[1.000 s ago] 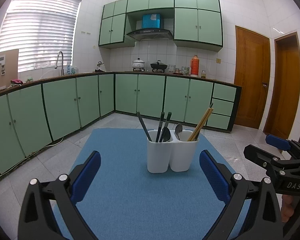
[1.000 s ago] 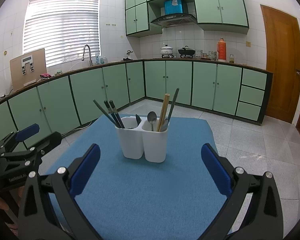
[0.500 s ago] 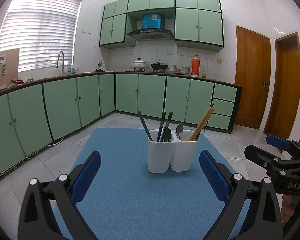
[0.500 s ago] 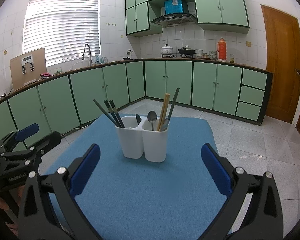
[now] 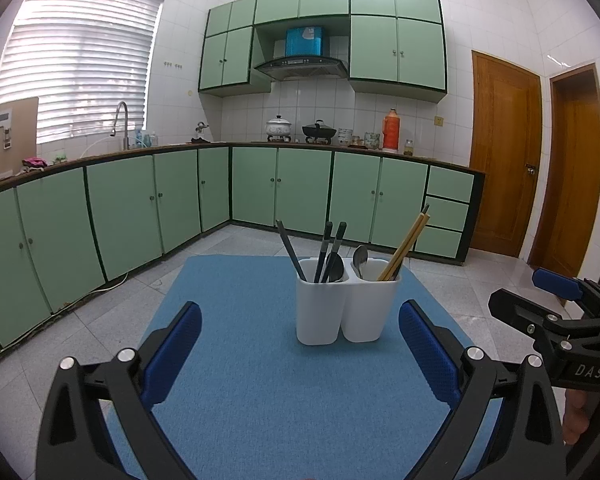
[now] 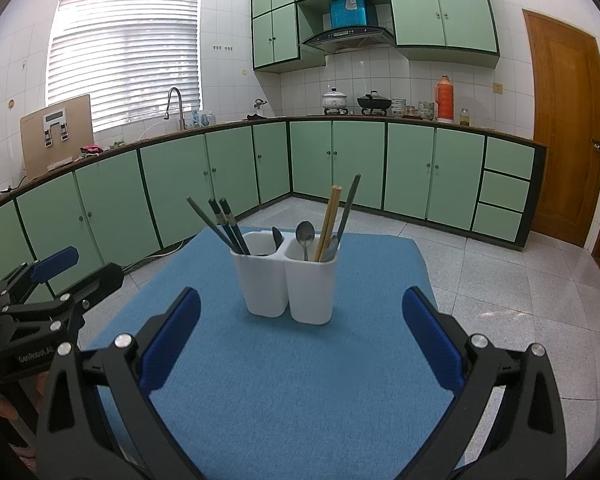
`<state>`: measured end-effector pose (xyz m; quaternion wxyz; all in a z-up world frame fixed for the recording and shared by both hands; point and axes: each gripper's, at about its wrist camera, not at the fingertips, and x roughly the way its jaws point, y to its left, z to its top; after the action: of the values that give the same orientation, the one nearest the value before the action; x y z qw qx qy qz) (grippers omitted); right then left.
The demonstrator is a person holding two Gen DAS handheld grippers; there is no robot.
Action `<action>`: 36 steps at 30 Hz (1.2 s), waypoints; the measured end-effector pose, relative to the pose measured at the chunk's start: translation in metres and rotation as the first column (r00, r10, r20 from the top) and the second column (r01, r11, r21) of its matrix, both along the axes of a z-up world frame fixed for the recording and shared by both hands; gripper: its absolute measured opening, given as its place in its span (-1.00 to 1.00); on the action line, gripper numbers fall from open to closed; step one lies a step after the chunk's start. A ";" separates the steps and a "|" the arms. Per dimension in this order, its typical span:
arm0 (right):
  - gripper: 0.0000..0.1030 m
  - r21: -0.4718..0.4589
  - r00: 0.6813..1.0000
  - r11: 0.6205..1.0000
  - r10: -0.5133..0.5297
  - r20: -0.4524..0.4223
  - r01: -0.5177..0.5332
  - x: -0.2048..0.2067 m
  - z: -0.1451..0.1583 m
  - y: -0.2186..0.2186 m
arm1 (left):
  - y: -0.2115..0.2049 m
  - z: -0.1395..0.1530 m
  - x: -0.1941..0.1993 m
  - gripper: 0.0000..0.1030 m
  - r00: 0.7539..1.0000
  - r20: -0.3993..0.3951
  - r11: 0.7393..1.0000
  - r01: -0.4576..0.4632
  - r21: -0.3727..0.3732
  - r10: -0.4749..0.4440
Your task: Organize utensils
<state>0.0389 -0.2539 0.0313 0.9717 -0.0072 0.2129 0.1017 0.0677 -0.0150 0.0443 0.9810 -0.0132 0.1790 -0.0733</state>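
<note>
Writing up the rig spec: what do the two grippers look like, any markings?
The left gripper and the right gripper look alike: black angular plastic frames with silver bolt heads and ribbed blue pads. White lettering reads "DAS" on the right gripper's body and "GenRobot.AI" on the left's. No cables or sleeves show.

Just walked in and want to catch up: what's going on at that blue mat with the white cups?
A person holds a hand-held gripper in each hand, the left hand-held gripper and the right hand-held gripper, both open, empty and hovering short of a white two-compartment holder on the blue mat. Dark chopsticks stand in one compartment; a metal spoon and wooden chopsticks in the other. Nothing is being gripped.
</note>
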 end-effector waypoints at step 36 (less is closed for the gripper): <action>0.90 -0.004 1.000 1.000 0.000 -0.002 0.000 0.002 -0.002 -0.003 | 0.002 -0.004 0.004 0.88 1.000 -0.009 1.000 -0.006 -0.009 0.006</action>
<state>0.0409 -0.2567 0.0295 0.9716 -0.0090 0.2138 0.1012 0.0716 -0.0125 0.0405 0.9803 -0.0182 0.1832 -0.0711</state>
